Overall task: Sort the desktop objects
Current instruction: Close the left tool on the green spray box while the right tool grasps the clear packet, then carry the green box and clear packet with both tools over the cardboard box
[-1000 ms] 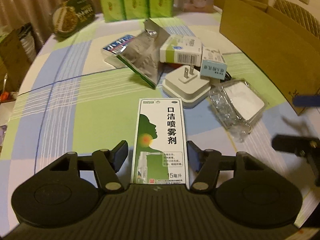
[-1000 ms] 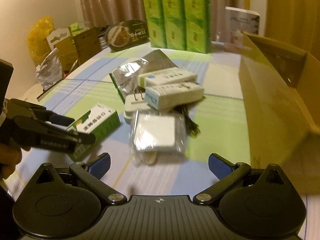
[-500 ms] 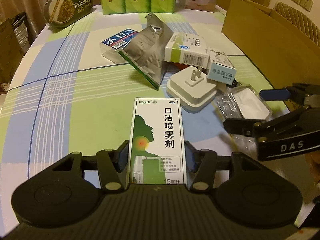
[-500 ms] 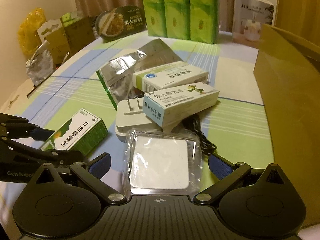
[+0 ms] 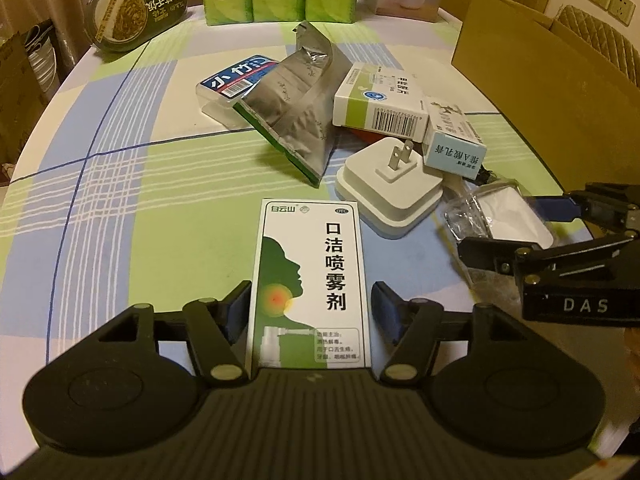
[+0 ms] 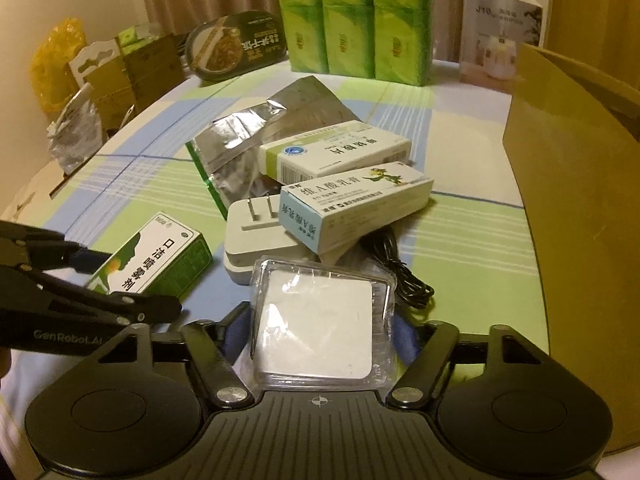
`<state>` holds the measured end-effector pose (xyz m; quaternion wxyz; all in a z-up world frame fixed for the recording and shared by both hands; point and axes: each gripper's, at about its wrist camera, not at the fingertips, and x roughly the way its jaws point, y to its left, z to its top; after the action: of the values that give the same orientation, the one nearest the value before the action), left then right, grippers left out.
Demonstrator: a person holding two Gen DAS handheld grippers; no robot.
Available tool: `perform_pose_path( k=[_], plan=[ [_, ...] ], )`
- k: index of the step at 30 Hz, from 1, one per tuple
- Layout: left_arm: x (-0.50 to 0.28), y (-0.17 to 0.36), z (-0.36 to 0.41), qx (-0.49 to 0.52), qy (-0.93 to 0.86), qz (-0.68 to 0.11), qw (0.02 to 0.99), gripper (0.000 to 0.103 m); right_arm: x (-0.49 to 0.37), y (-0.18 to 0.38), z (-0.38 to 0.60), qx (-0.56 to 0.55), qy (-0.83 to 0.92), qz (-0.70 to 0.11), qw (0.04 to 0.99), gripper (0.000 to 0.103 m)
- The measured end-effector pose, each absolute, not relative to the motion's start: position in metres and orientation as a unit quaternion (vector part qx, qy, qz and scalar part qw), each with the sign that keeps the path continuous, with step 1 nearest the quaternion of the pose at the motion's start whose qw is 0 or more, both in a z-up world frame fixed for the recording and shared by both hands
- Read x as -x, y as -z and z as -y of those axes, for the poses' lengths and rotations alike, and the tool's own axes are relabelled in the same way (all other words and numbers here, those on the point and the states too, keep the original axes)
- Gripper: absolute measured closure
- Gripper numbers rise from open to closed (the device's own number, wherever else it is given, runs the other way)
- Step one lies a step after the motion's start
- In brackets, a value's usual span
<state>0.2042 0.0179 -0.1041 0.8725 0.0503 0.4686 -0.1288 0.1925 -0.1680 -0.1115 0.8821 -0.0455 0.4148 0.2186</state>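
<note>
The left gripper (image 5: 311, 312) straddles the near end of the white-and-green spray box (image 5: 310, 284), which lies flat on the checked tablecloth (image 5: 120, 208); its fingers sit against the box's two long sides, though whether they actually press on it cannot be told. The right gripper (image 6: 318, 330) has its blue-padded fingers closed in on a clear plastic pack holding a white square (image 6: 320, 320), the pads hard against the pack's edges. From the right wrist view the left gripper's fingers (image 6: 132, 308) cover the box's near end.

Just beyond the pack lies a white plug adapter (image 6: 256, 244), prongs up, with a pale blue ointment box (image 6: 352, 204) leaning on it and a black cable (image 6: 400, 268) partly hidden underneath. A green-and-white medicine box (image 6: 332, 152) rests behind, on a crumpled foil bag (image 6: 248, 140). In the left wrist view a clear case with a blue label (image 5: 236, 80) is half covered by that bag.

To the right stands a cardboard box (image 6: 576, 184); its inside cannot be seen. Farthest off are green tissue packs (image 6: 352, 20) and a dark oval food tub (image 6: 236, 44).
</note>
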Motion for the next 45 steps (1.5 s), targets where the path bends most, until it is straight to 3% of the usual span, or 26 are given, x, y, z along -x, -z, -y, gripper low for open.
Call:
perform_pose_path(
  k=[2,19,37,45],
  plan=[
    [-0.203,0.104,-0.016,-0.060,0.127,-0.467,0.873,0.052,-0.193,0.110,0.171,0.035,-0.220,-0.416,0.882,0.037],
    [-0.202,0.067,-0.006,-0.042,0.136,-0.427,0.893,0.053,-0.180,0.062,0.185,0.034,-0.209,-0.339,0.917,0.038],
    [-0.206,0.022,0.058,-0.022,0.205,-0.359,0.910,0.052,-0.171,-0.019,0.241,0.032,-0.143,-0.232,0.962,0.038],
    [-0.207,0.013,0.098,-0.015,0.253,-0.343,0.904,0.053,-0.178,-0.036,0.293,0.021,-0.076,-0.223,0.972,0.038]
  ],
)
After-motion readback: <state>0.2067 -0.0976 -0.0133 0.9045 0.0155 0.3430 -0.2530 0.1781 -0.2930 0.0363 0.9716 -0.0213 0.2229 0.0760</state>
